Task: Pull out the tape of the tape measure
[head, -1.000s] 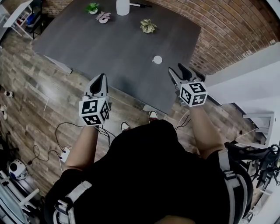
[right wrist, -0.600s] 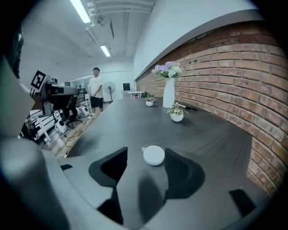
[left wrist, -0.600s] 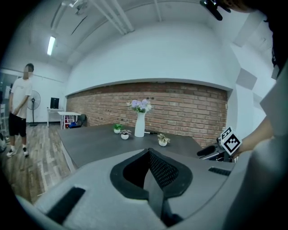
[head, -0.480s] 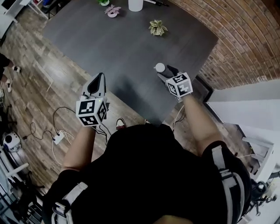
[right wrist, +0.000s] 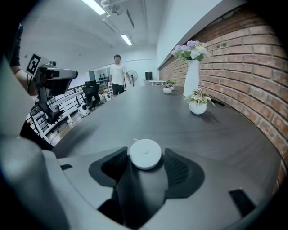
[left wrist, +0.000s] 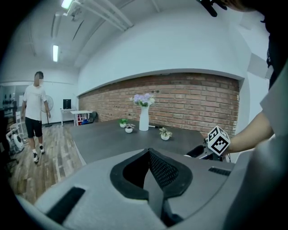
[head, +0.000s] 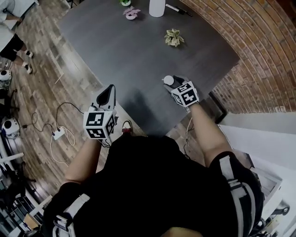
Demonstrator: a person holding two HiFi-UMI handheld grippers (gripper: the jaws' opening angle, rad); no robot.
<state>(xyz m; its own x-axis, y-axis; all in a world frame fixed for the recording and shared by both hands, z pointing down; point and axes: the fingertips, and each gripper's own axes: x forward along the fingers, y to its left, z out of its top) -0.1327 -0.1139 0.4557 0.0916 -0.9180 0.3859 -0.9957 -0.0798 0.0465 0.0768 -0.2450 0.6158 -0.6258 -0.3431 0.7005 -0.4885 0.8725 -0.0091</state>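
A small white round tape measure [head: 168,80] [right wrist: 145,154] lies on the dark grey table [head: 125,51] near its front right corner. My right gripper [head: 170,83] [right wrist: 145,156] is down at it, jaws wide apart. The disc sits between the two dark pads [right wrist: 176,170], and I see no squeeze on it. No tape shows pulled out. My left gripper [head: 107,90] [left wrist: 149,155] is shut and empty. It hovers at the table's front edge, well left of the tape measure, and points across the table.
A white vase [head: 157,7], a pen [head: 177,9] and two small potted plants [head: 174,37] [head: 132,13] stand at the table's far end. A brick wall [head: 259,51] runs along the right. A person [left wrist: 33,114] stands on the wood floor at left; cables [head: 60,134] lie there.
My right gripper has moved forward and left to the tape measure and now has it between its jaws. The left gripper has stayed shut and nearly in place.
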